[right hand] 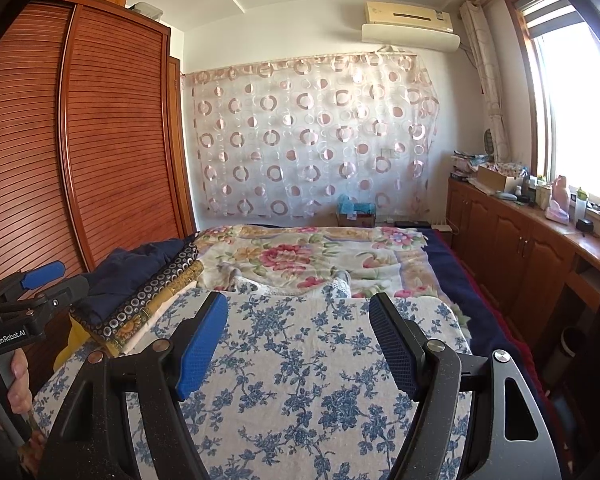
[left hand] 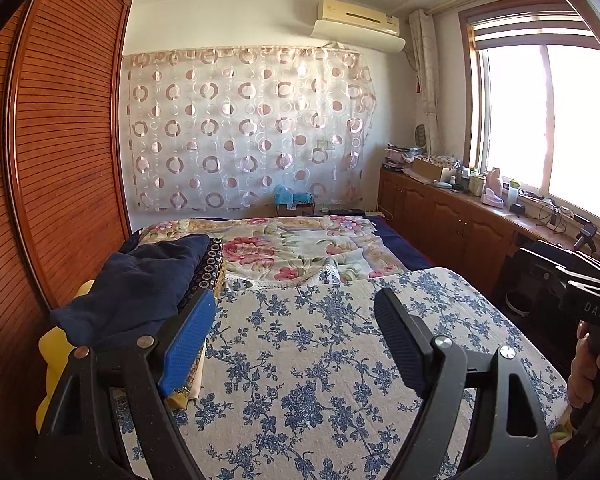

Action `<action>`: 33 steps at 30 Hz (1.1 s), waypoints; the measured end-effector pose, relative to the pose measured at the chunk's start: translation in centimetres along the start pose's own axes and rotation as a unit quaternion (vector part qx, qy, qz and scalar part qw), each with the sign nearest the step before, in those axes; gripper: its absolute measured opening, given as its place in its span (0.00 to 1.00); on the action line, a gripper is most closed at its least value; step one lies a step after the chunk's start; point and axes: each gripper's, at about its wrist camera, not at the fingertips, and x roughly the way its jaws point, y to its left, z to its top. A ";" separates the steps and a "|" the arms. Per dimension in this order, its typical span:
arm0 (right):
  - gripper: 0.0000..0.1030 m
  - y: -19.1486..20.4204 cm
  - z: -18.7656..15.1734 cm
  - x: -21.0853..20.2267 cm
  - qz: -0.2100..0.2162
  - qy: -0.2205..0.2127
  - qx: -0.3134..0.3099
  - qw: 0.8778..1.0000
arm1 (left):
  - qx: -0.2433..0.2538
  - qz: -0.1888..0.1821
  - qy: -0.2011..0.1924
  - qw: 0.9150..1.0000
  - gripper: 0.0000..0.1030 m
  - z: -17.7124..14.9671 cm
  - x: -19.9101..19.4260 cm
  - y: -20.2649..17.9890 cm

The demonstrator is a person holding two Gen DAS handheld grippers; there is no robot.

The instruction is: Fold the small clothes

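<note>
Between garments: we hold both grippers empty over the bare folding surface.

At the left, a stack of folded clothes (left hand: 148, 280), dark blue piece on top, sits on the edge of the blue-flowered cloth (left hand: 320, 360). Our left gripper (left hand: 296, 340) hovers just beside the stack, jaws wide apart and holding nothing. Further right, our right gripper (right hand: 300, 340) is likewise spread wide and empty above the cloth. We see no unfolded garment laid out, so we judge the next move is to fetch one and spread it flat here.
</note>
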 end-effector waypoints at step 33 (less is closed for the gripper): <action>0.73 -1.5 0.0 -0.4 0.001 -0.004 -0.002 1.000 | 0.000 0.001 -0.002 1.000 0.80 -0.1 -0.2 0.1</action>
